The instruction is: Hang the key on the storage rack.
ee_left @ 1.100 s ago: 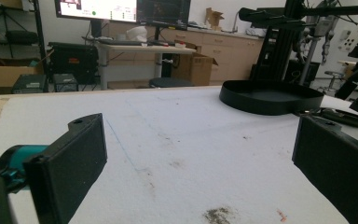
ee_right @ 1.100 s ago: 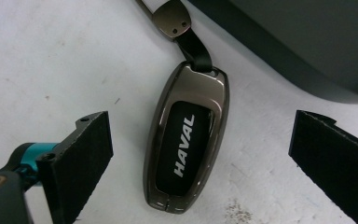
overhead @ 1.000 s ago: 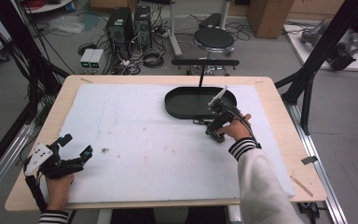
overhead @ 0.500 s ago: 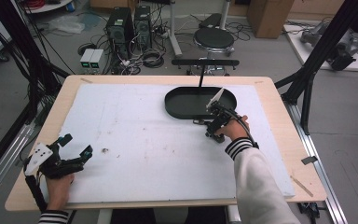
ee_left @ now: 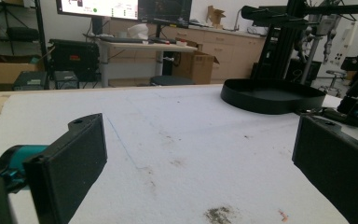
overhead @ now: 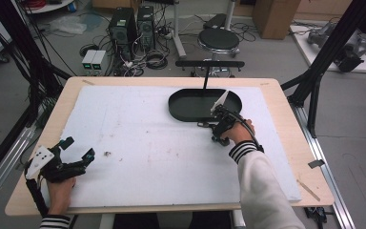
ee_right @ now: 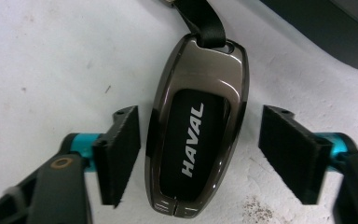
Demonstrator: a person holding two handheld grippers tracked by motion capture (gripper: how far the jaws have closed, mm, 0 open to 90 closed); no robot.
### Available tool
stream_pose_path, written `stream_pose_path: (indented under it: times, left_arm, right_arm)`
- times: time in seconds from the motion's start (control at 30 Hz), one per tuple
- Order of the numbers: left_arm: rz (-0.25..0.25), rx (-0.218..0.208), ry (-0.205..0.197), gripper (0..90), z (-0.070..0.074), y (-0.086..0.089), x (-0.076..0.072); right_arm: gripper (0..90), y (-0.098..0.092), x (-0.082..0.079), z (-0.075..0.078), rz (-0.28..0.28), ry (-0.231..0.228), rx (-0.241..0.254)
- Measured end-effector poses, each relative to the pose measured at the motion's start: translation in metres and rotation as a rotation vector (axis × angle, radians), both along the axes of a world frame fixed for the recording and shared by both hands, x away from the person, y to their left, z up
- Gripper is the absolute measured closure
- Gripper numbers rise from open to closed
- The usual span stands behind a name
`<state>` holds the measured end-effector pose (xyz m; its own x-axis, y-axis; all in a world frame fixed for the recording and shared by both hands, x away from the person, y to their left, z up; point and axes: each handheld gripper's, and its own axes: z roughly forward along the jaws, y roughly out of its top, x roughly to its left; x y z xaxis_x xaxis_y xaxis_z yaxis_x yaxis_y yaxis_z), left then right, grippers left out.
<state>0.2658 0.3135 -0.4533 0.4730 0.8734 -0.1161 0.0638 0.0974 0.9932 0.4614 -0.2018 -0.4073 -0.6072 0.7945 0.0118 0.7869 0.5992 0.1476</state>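
Right gripper (ee_right: 200, 154): held low over the white table cover (overhead: 138, 143), close to the near rim of the black oval tray (overhead: 190, 112). Jaws have just been closing and are set either side of a car key fob (ee_right: 196, 140); the left pad is seen at or nearly at the fob's edge, while a clear gap is left at the right pad, so the fob is not yet clamped.

Car key fob: dark chrome shell with a black panel lettered HAVAL, laid flat on the cover between the jaws. A black strap (ee_right: 203, 21) is attached at its far end and is led toward the tray.

Black oval tray: placed at the far right part of the cover, just beyond the right gripper (overhead: 219, 125) in the high view; its contents cannot be made out.

Left gripper (overhead: 78, 153): held by the left hand (overhead: 59, 186) at the near left corner of the table (overhead: 314, 143), well apart from the fob. Jaws are spread wide, with nothing between them but bare cover.

White table cover: marked with small dark smudges, one (overhead: 107, 153) just ahead of the left gripper.
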Motion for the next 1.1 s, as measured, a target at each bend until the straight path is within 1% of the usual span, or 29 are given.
stream_pose_path:
  times: [0.17,0.27,0.3,0.43,0.6,0.7,0.73,0.77,0.9,0.93,0.97,1.03,1.07,1.1]
  left_arm:
    - [0.000,0.000,0.000,3.4,0.000,0.000,0.000]
    - [0.000,-0.001,0.000,3.4,0.000,0.000,0.000]
    - [0.000,-0.001,0.000,3.4,0.000,0.000,0.000]
    - [0.000,0.001,0.000,3.4,0.000,0.000,0.000]
    - [0.000,0.001,0.000,3.4,0.000,0.000,0.000]
    - [0.001,-0.001,0.000,3.4,0.000,0.000,0.000]
    - [0.000,0.000,0.000,3.4,0.000,0.000,0.000]
    - [0.001,0.001,0.000,3.4,0.000,0.000,0.000]
    - [0.000,0.000,0.001,3.4,0.000,0.000,0.000]
    - [0.001,0.001,0.001,3.4,0.000,0.000,0.000]
    - [0.000,0.003,0.001,3.4,0.000,0.000,0.000]
    - [0.001,0.001,0.001,3.4,0.000,0.000,0.000]
    - [0.000,0.003,0.001,3.4,0.000,0.000,0.000]
    - [0.000,0.003,0.001,3.4,0.000,0.000,0.000]
  right_arm:
    - [39.4,0.002,0.001,0.000,0.006,0.004,-0.004]
    - [42.1,0.005,0.001,-0.001,0.019,-0.006,-0.012]
    - [43.0,0.006,0.001,-0.001,0.015,-0.009,-0.017]
    - [46.8,0.005,0.001,0.000,-0.014,-0.002,-0.006]
    - [47.6,0.003,0.001,0.000,-0.019,0.000,-0.001]
    - [47.7,0.002,0.001,0.001,-0.019,0.007,0.014]
    - [47.8,0.000,0.000,0.003,-0.016,0.005,0.030]
    - [47.8,0.000,0.000,0.004,-0.018,0.003,0.035]
    - [47.9,-0.003,-0.002,0.012,-0.004,-0.024,0.075]
    - [47.9,-0.003,-0.002,0.012,-0.004,-0.024,0.075]
    - [47.9,-0.004,-0.004,0.016,0.010,-0.048,0.089]
    - [47.9,-0.005,-0.006,0.021,0.013,-0.066,0.113]
    - [47.9,-0.005,-0.006,0.021,0.013,-0.066,0.113]
    - [47.9,-0.006,-0.007,0.024,0.022,-0.077,0.126]
